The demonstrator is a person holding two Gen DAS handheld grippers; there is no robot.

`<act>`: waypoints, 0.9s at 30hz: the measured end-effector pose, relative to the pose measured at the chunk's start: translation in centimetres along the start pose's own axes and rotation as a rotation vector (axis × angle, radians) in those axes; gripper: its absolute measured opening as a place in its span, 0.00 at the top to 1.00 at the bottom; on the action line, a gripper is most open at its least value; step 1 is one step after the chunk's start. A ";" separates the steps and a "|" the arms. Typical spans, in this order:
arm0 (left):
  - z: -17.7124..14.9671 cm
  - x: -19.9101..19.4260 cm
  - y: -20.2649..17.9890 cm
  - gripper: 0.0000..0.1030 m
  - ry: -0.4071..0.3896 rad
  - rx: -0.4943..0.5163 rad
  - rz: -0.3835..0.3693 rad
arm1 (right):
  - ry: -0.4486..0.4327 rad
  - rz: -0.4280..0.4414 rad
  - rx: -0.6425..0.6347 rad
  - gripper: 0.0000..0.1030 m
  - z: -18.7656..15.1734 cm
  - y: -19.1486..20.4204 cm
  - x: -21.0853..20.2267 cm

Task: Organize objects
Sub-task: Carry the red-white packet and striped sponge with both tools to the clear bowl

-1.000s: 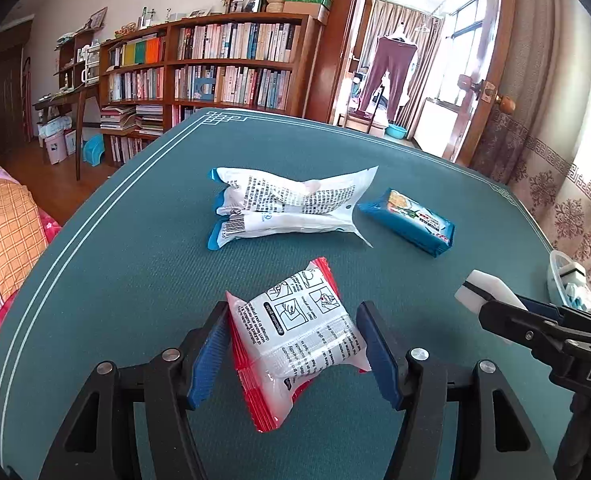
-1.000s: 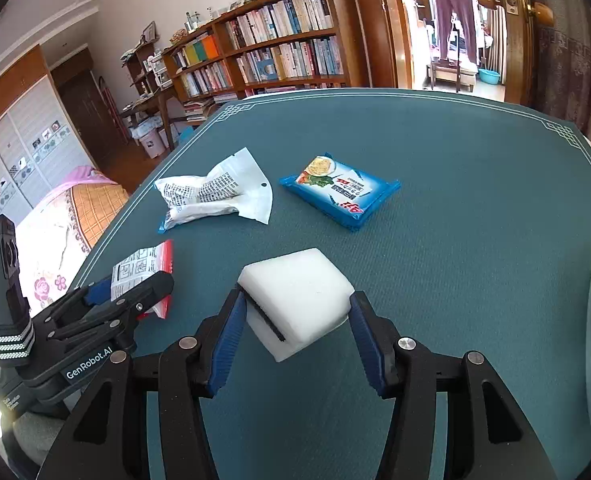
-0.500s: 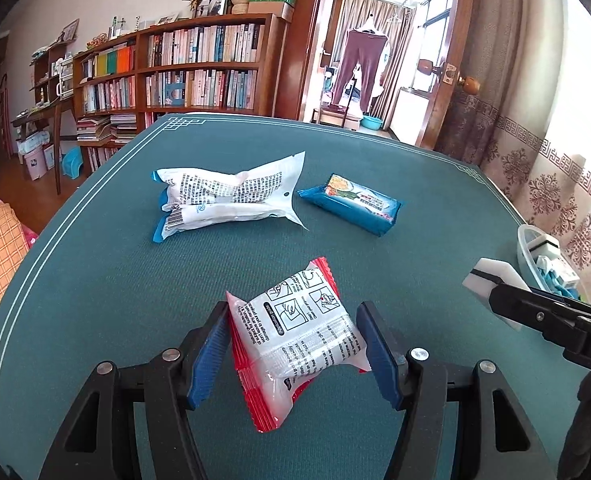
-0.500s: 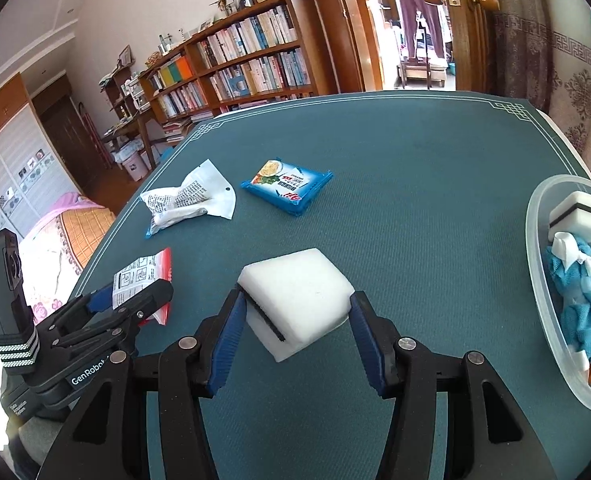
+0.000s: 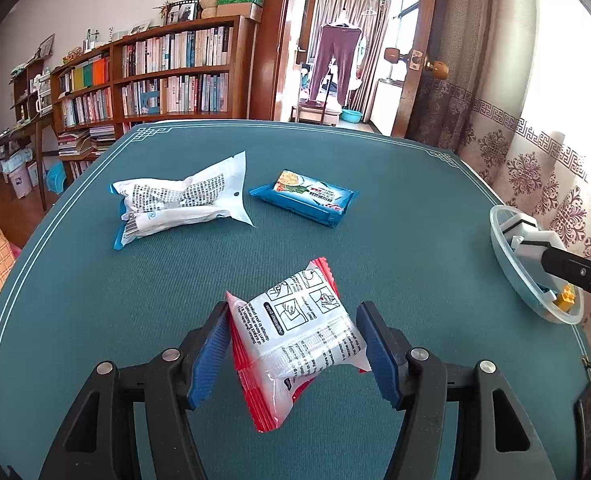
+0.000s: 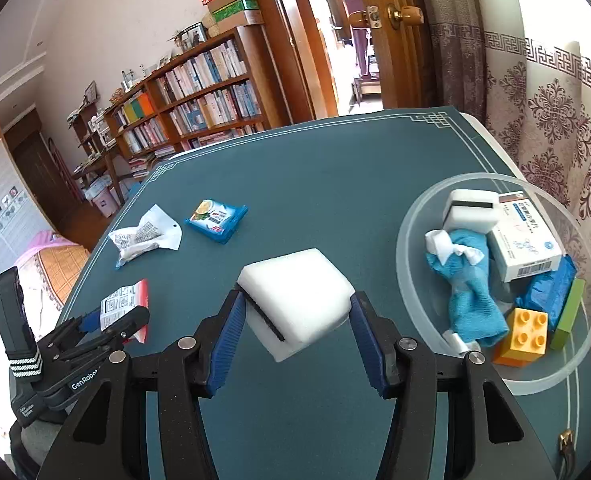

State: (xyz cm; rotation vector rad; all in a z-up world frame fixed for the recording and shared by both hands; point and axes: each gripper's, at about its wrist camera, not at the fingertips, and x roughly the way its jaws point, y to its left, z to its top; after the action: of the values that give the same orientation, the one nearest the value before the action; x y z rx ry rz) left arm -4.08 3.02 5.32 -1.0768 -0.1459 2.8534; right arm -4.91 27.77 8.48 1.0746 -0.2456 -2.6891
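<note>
Teal tabletop (image 6: 335, 184) w/ white border line & corner fretwork. Lying on it: crumpled white/blue bag (image 5: 179, 204) far left, blue snack pack (image 5: 305, 198) just right of it, apart. Clear plastic bowl (image 6: 411, 280) at right edge, near the curtain.

Clear bowl (image 5: 503, 256) partly hidden behind right tool (image 5: 535, 254); bowl contents mostly unseen there. Print on white crumpled packet (image 6: 143, 238), left of bowl, unreadable.
</note>
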 end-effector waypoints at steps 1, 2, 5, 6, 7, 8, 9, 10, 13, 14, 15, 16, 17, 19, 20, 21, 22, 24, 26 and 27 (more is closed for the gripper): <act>0.0 0.0 -0.2 0.35 0.000 0.004 -0.002 | -0.006 -0.013 0.014 0.46 0.0 -0.7 -0.4; 0.1 0.0 -0.5 0.35 0.001 0.008 -0.004 | -0.013 -0.026 0.028 0.46 0.1 -1.5 -0.8; 0.1 0.0 -1.4 0.35 0.002 0.023 -0.013 | -0.037 -0.077 0.067 0.46 0.2 -3.8 -2.1; 0.1 0.0 -1.7 0.35 0.002 0.029 -0.016 | -0.045 -0.091 0.080 0.46 0.2 -4.6 -2.5; 0.1 0.0 -2.1 0.35 0.003 0.035 -0.019 | -0.049 -0.106 0.093 0.46 0.3 -5.5 -2.9; 0.2 0.0 -2.5 0.35 0.005 0.039 -0.024 | -0.052 -0.123 0.107 0.46 0.4 -6.3 -3.2; 0.2 0.1 -2.9 0.35 0.006 0.044 -0.029 | -0.056 -0.141 0.123 0.46 0.5 -7.1 -3.5; 0.3 0.1 -3.3 0.35 0.006 0.050 -0.034 | -0.062 -0.156 0.139 0.46 0.6 -7.9 -3.9; 0.5 0.1 -4.7 0.35 0.004 0.073 -0.047 | -0.085 -0.192 0.185 0.46 0.6 -10.3 -4.9; 0.5 0.1 -5.1 0.35 0.005 0.080 -0.054 | -0.088 -0.199 0.201 0.46 0.6 -11.2 -5.1; 0.6 0.1 -5.6 0.35 0.007 0.087 -0.061 | -0.087 -0.207 0.215 0.46 0.7 -12.1 -5.2; 0.6 0.2 -6.1 0.35 0.009 0.096 -0.066 | -0.084 -0.227 0.225 0.46 0.7 -12.8 -5.2; 0.7 0.2 -6.6 0.35 0.008 0.107 -0.070 | -0.076 -0.253 0.229 0.46 0.8 -13.5 -5.1; 0.8 0.1 -7.5 0.35 0.006 0.124 -0.080 | -0.060 -0.274 0.238 0.46 0.9 -14.7 -4.9; 0.9 0.1 -8.0 0.35 0.006 0.130 -0.087 | -0.057 -0.277 0.244 0.46 0.9 -15.2 -4.7; 0.9 0.1 -8.4 0.35 0.005 0.135 -0.093 | -0.054 -0.282 0.246 0.46 0.9 -15.7 -4.5; 1.0 0.0 -8.8 0.35 0.005 0.139 -0.101 | -0.051 -0.292 0.248 0.46 1.0 -16.1 -4.3; 1.2 -0.1 -9.6 0.35 0.005 0.150 -0.116 | -0.036 -0.307 0.259 0.46 1.1 -16.8 -3.6; 1.4 -0.1 -10.3 0.35 0.004 0.161 -0.127 | -0.025 -0.329 0.258 0.46 1.1 -17.3 -3.0; 1.5 -0.1 -10.7 0.35 0.005 0.165 -0.135 | -0.026 -0.334 0.251 0.45 1.1 -17.4 -2.8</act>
State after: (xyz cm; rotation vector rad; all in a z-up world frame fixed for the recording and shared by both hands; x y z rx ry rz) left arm -4.46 13.49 7.80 -1.0013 0.0169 2.6884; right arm -6.41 45.33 6.87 1.2494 -0.4561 -3.0319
